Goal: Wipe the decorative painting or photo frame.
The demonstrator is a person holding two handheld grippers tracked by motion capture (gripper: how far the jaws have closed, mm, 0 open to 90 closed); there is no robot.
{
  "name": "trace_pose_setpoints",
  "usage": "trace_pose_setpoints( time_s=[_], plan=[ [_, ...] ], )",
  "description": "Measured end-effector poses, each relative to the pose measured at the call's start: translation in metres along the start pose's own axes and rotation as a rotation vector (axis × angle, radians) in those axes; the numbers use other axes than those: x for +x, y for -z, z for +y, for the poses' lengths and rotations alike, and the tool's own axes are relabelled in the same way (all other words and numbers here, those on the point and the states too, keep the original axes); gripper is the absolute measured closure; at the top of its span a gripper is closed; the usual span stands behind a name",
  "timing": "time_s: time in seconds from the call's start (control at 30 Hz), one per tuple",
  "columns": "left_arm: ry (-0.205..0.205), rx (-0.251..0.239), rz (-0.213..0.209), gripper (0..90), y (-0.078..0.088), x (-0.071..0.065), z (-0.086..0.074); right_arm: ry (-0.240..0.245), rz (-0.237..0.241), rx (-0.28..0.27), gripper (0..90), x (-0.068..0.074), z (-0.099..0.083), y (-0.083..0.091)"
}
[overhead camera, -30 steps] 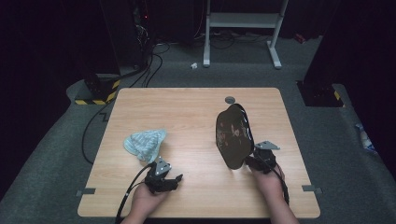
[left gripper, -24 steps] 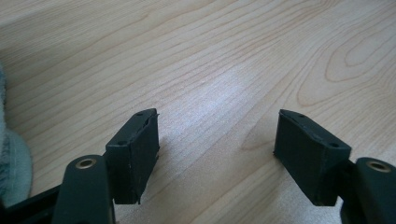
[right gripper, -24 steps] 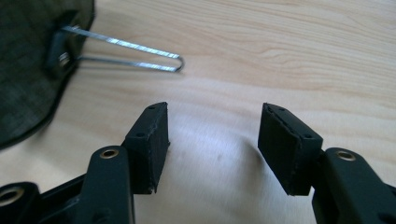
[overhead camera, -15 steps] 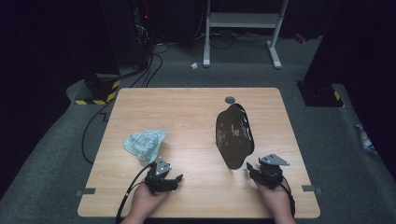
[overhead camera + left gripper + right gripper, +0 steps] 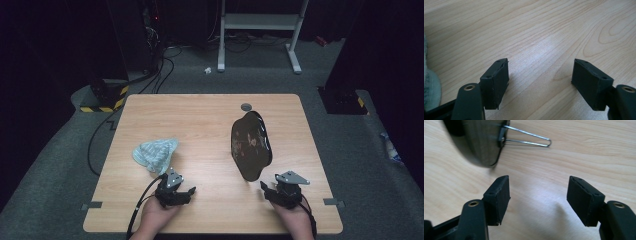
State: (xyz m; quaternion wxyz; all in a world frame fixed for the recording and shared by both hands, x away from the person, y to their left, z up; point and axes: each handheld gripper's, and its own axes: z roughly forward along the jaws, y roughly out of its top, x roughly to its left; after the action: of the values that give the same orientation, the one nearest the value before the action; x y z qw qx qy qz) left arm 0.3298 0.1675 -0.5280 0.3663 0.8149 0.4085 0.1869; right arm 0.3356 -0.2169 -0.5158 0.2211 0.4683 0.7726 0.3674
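- since the earlier high view, the right gripper (image 5: 274, 189) has drawn back from the near end of the dark pan (image 5: 251, 145) toward the near edge of the table (image 5: 210, 112); its jaws have just been opening and nothing sits between them. the left gripper (image 5: 181, 192) has kept its place.
- high view: the pan lies right of the table's middle, long axis running from the far edge toward the near edge, its near tip just beyond the right gripper but apart from it. a crumpled pale blue cloth (image 5: 155, 152) rests on the left half, just beyond the left gripper. both hands sit at the near edge.
- left gripper view: the two black jaws stand spread over bare wood, holding nothing; a sliver of the cloth (image 5: 430, 87) shows at the left border.
- right gripper view: the jaws are spread and empty above the wood. the pan's rim (image 5: 479, 143) lies ahead and to the left, with a thin wire handle loop (image 5: 530, 138) sticking out toward the middle.
- what could go wrong, as i judge it: the wire loop is slim and lies low on the table, so a reach that comes in off line could push the pan and spin it instead of catching it. a pinch on the smooth curved rim may slip. the trailing cable by the left hand could drag the cloth.
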Motion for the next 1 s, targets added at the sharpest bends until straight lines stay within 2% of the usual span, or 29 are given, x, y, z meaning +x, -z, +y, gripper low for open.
trace_pose_setpoints(
  time_s=[0.23, 0.57, 0.63, 0.8, 1.0],
  plan=[
    [0.004, -0.003, -0.001, 29.9, -0.001, 0.000, 0.000, 0.027, 0.042, 0.001, 32.3, 0.019, -0.004, 0.004],
    [0.004, -0.003, 0.000, 30.1, -0.001, 0.000, 0.000, 0.020, 0.064, -0.059, 33.8, 0.035, 0.005, 0.000],
    [0.004, -0.004, 0.001, 30.2, 0.000, 0.000, 0.000, 0.023, 0.058, -0.079, 36.2, 0.036, 0.008, 0.001],
    [0.001, 0.000, 0.001, 30.2, 0.000, 0.000, 0.000, 0.029, 0.048, -0.113, 52.8, 0.034, 0.012, 0.004],
    [0.004, 0.000, 0.004, 30.2, 0.001, 0.000, 0.000, 0.018, 0.058, -0.130, 59.2, 0.031, 0.014, 0.004]
  ],
)
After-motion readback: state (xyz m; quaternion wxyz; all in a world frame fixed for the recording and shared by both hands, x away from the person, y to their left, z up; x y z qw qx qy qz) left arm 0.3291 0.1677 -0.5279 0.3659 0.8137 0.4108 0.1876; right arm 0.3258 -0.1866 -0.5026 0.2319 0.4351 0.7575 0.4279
